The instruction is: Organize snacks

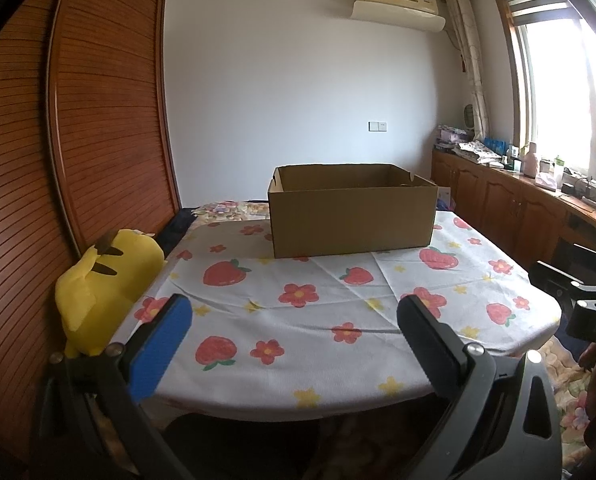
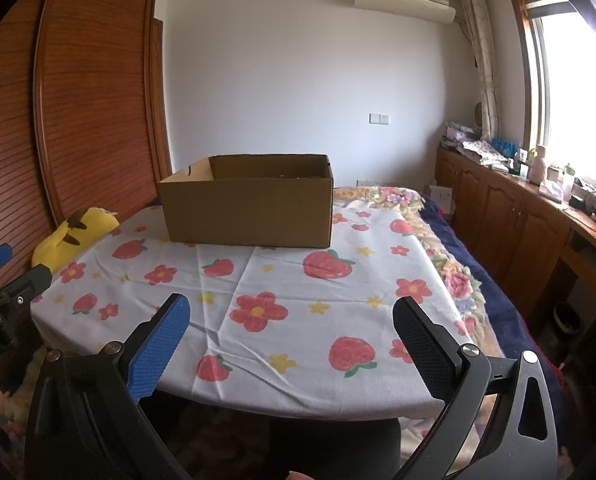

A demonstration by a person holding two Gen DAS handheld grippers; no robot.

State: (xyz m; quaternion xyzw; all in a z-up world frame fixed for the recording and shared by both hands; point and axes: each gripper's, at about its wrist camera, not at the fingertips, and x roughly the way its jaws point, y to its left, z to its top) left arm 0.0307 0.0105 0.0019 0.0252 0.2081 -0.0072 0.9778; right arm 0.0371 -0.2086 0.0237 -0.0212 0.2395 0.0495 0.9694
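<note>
Box: an open brown cardboard box [image 1: 352, 210] stands at the far end of my table; its inside is mostly hidden behind the near wall, so I see no snacks.
Cloth: a white tablecloth printed with strawberries and flowers [image 1: 298, 320] lies bare between box and me.
Left gripper [image 1: 293, 312]: my jaws gape wide, holding nothing.
Right gripper [image 2: 291, 316]: equally wide, holding nothing.
Edge: a yellow plush toy [image 1: 105, 284] sits left, partly cut off.

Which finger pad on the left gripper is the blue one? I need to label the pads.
In the left wrist view, the left-hand pad is blue; the right-hand pad is black. The left gripper stands open.
</note>
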